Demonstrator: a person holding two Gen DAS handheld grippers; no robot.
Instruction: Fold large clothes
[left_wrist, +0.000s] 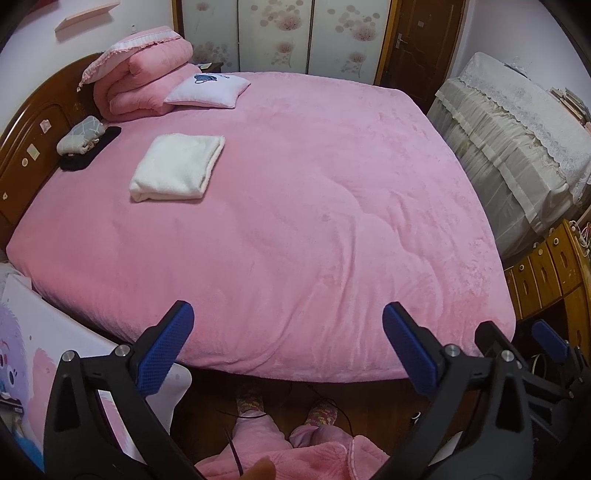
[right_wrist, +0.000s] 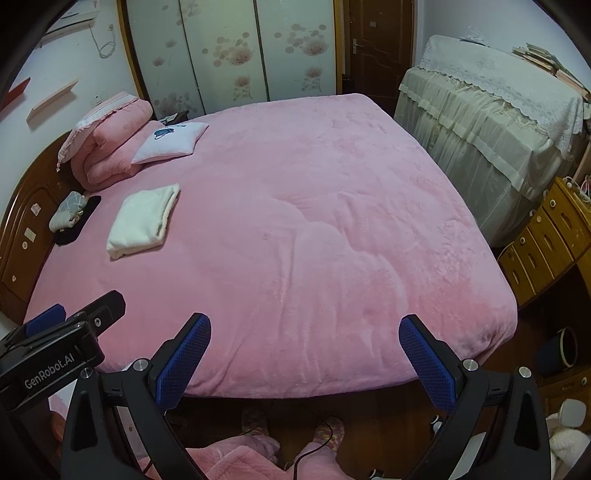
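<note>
A folded white fleecy garment lies flat on the pink bed cover, towards the headboard side. My left gripper hovers over the bed's near edge, open wide, with nothing between its blue pads. Beside it, my right gripper is also open and empty above the same edge. Each gripper shows at the border of the other's view: the right gripper and the left gripper. The white garment is far from both.
A folded pink quilt, a small white pillow and a grey bundle on a dark cloth sit by the wooden headboard. A cloth-covered cabinet and wooden drawers stand right. The person's slippered feet are below.
</note>
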